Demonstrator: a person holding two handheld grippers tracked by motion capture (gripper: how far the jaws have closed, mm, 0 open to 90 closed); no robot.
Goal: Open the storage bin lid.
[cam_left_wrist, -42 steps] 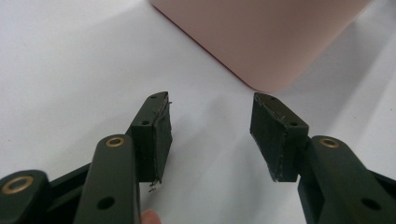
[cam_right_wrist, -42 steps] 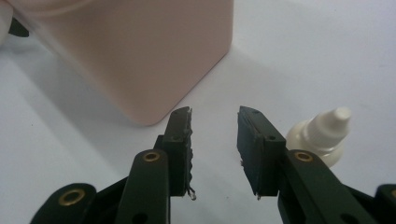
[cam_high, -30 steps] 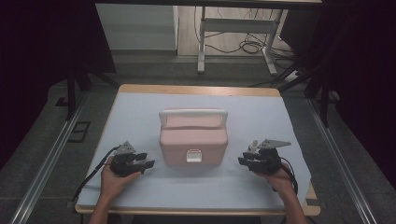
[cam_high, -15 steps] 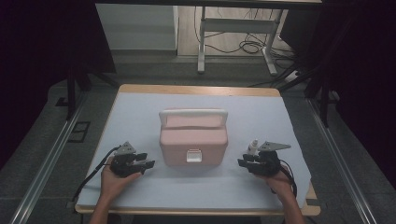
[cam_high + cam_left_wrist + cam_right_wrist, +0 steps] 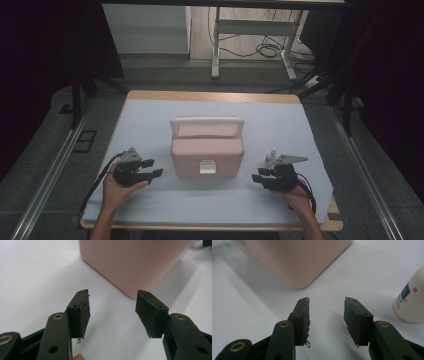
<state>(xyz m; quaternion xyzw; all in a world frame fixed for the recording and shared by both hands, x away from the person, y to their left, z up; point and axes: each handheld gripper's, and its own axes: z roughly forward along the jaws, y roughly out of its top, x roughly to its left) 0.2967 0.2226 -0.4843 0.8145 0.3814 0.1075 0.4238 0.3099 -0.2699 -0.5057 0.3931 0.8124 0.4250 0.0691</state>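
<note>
Both grippers, left and right, jaws just widened and empty, flank the pink box, apparently poised to close in and grip.

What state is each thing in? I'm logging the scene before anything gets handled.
Pink box: upright mid-table, lid shut, handle folded back, untouched.
White bottle: upright on the table, apart from the box, not held.
Left hand-held gripper: open, jaws just opened wider, nothing between them, facing the box.
Right hand-held gripper: open, jaws just opened wider, nothing between them, bottle beside it.
</note>
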